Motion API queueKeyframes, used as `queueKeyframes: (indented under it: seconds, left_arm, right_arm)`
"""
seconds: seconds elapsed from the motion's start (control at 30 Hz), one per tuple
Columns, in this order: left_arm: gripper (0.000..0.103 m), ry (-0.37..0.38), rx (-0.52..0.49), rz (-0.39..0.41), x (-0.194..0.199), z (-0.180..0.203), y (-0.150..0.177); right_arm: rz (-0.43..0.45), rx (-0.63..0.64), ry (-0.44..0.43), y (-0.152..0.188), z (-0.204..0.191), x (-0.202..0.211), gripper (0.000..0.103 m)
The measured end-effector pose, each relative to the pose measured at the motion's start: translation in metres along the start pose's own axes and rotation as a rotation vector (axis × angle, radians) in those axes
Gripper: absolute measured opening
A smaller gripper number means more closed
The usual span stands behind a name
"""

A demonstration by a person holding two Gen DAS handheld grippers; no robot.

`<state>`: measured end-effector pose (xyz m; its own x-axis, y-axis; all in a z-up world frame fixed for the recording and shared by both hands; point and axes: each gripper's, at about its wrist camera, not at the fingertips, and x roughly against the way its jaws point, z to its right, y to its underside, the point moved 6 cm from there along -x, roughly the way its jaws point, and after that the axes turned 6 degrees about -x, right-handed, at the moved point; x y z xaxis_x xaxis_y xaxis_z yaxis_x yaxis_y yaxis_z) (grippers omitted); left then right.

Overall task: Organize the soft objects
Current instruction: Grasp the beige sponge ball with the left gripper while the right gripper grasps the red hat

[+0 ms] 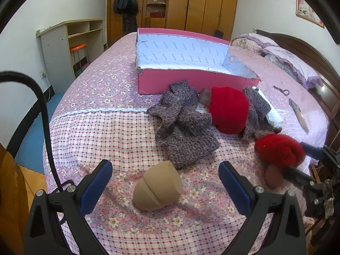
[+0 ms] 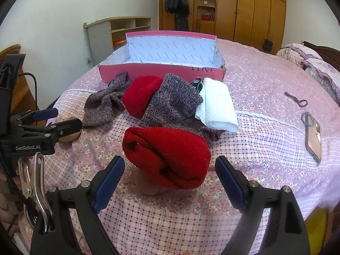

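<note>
While both tools hang spread over the bed, left tool (image 1: 165, 182) around the tan sock roll (image 1: 158, 189), right tool (image 2: 170, 174) around the near red roll (image 2: 167, 156), a shallow pinch could unravel either before the pink box (image 2: 161, 72)

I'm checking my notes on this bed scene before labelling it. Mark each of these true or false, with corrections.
1. The pink box holds no soft objects. True.
2. The left gripper is shut on the tan sock roll. False: it is open, the roll lying between its fingers.
3. The near red sock bundle lies in front of the open right gripper. True.
4. The white cloth is inside the box. False: it lies on the bed, beside the grey knit.
5. A phone lies on the bed. True.
</note>
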<state>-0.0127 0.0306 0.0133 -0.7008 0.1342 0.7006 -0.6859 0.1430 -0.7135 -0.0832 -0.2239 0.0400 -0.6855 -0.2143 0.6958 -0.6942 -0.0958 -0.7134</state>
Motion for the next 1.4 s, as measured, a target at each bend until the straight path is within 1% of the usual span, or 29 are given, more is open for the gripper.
queueKeyframes:
  seconds: [0.13,0.33,0.47,0.6,0.67,0.77,0.83,0.87,0.9,1.0,1.13,1.2,1.27,1.4]
  left_arm:
    - [0.102,-0.017,-0.003,-0.006,0.0,-0.009,0.006]
    - [0.102,-0.029,0.003,-0.019,0.002,-0.018,0.014]
    - [0.101,-0.025,-0.007,-0.025,0.005,-0.017,0.021]
    - [0.091,-0.014,-0.014,-0.024,0.009,-0.016,0.026]
    - [0.089,-0.004,-0.017,-0.023,0.01,-0.016,0.027]
    - [0.081,0.008,-0.021,-0.02,0.009,-0.013,0.026]
    - [0.072,0.012,-0.024,-0.018,0.007,-0.011,0.026]
    - [0.063,0.012,-0.025,-0.022,0.005,-0.011,0.026]
    - [0.057,0.019,-0.026,-0.031,0.002,-0.009,0.027]
    - [0.053,0.052,-0.027,-0.048,-0.003,-0.005,0.028]
    - [0.053,0.043,-0.047,-0.058,-0.008,0.0,0.029]
    - [0.052,0.043,-0.044,-0.059,-0.01,0.0,0.029]
    - [0.048,0.045,-0.039,-0.053,-0.009,0.0,0.029]
    - [0.044,0.059,-0.032,-0.042,-0.005,-0.002,0.029]
  right_arm:
    - [-0.02,-0.007,-0.007,0.001,-0.001,-0.005,0.083]
    - [-0.005,-0.003,0.004,-0.001,-0.003,-0.009,0.082]
    - [0.008,0.003,0.007,-0.003,-0.004,-0.011,0.078]
    - [0.006,-0.01,0.008,-0.002,-0.001,-0.013,0.075]
    - [0.004,-0.025,0.013,-0.001,0.002,-0.015,0.071]
    - [-0.002,-0.054,0.0,0.0,0.008,-0.018,0.071]
    - [-0.01,-0.075,-0.013,0.002,0.01,-0.021,0.071]
    - [-0.013,-0.082,-0.018,0.003,0.011,-0.022,0.071]
    - [-0.013,-0.09,-0.024,0.003,0.012,-0.023,0.07]
    - [-0.007,-0.095,-0.036,0.004,0.012,-0.022,0.067]
    - [0.0,-0.097,-0.047,0.005,0.012,-0.021,0.065]
    - [0.006,-0.099,-0.05,0.005,0.014,-0.021,0.063]
    - [0.012,-0.099,-0.05,0.004,0.013,-0.02,0.06]
    - [0.026,-0.101,-0.05,0.004,0.012,-0.015,0.055]
